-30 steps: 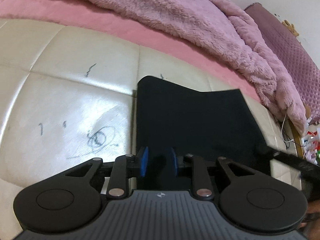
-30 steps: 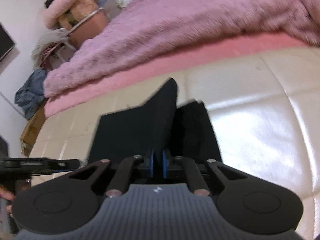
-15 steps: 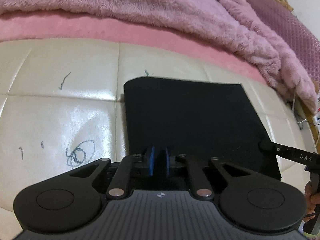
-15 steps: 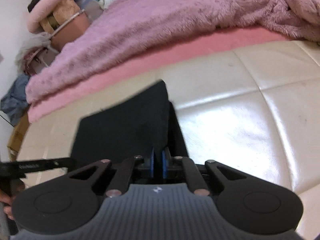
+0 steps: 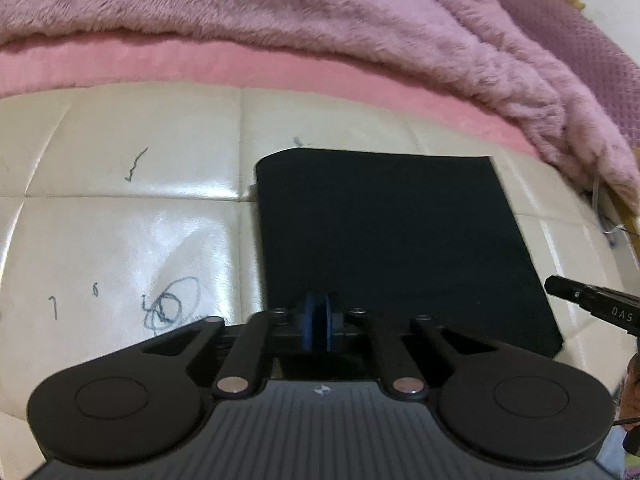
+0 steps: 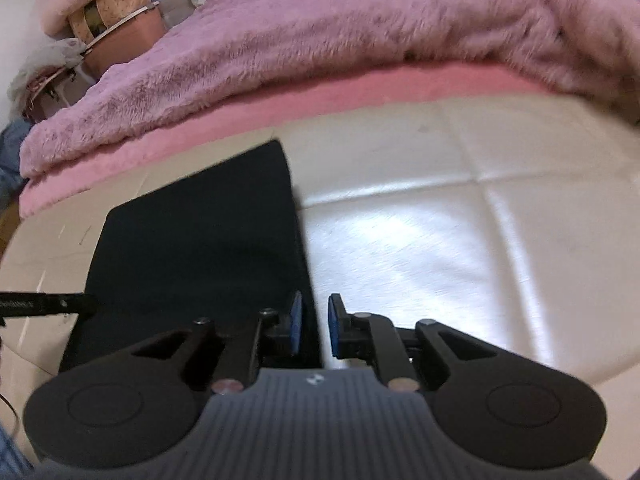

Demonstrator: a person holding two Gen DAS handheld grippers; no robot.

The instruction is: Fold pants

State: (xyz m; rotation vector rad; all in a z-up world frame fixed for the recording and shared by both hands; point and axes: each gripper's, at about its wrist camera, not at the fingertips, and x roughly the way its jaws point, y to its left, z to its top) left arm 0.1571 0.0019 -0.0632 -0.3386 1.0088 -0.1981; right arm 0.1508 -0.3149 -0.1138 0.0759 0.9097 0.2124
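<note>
The black pants [image 5: 384, 240] lie flat as a folded rectangle on the cream quilted surface [image 5: 120, 232]. My left gripper [image 5: 317, 320] is over their near edge. Its jaws are closing and the blue pads almost touch; I see no cloth lifted between them. In the right wrist view the pants [image 6: 192, 252] fill the left half. My right gripper [image 6: 314, 328] straddles their right edge. Its jaws are opening, with the pads apart and not pressing the cloth. One finger [image 5: 592, 302] of the right gripper shows at the left view's right edge.
A fluffy pink blanket [image 5: 320, 20] and a pink sheet [image 5: 200, 68] border the far side. Pen scribbles [image 5: 168, 308] mark the cream surface to the left of the pants. A purple pillow [image 5: 580, 40] lies far right. Bags and clothes [image 6: 100, 12] are piled beyond the bed's left end.
The right gripper held a raised fold of the pants; its pads have parted and the cloth now lies flat. The left gripper's pads have drawn together from open.
</note>
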